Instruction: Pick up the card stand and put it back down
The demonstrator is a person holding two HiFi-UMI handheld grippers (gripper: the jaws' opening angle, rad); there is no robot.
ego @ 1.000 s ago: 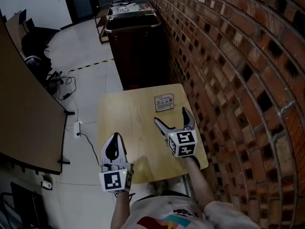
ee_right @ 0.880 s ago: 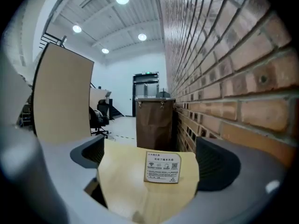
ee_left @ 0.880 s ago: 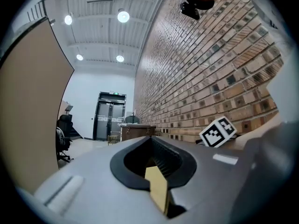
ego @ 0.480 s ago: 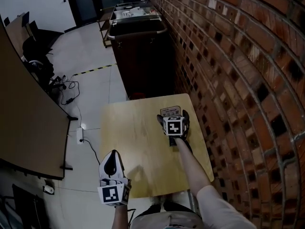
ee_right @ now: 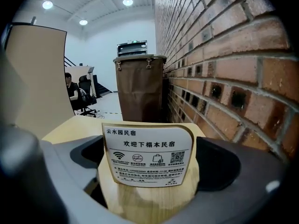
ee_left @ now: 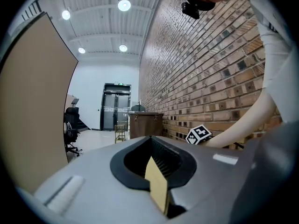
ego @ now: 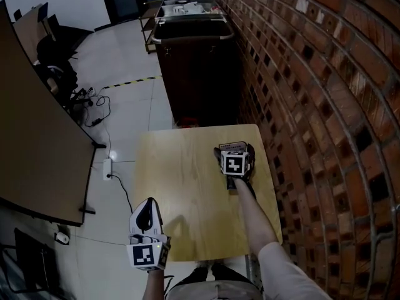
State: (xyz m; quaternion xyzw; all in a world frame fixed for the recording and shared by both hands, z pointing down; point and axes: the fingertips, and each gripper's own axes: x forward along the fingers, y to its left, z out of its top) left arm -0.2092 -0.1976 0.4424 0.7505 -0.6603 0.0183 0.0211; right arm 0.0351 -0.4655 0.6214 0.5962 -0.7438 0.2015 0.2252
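Right gripper (ego: 235,149) is straddling the card stand (ee_right: 147,155) at the table's (ego: 181,186) far right, its just-opening jaws standing wide, not pressing it.

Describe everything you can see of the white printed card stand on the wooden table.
The white printed card stand is a rounded-corner plaque with a tan border, black Chinese print, a row of icons and a QR code. It stands upright on the pale wooden table, near the brick wall. The right gripper has just been opening its jaws, which flank the stand with gaps either side, not pressing.
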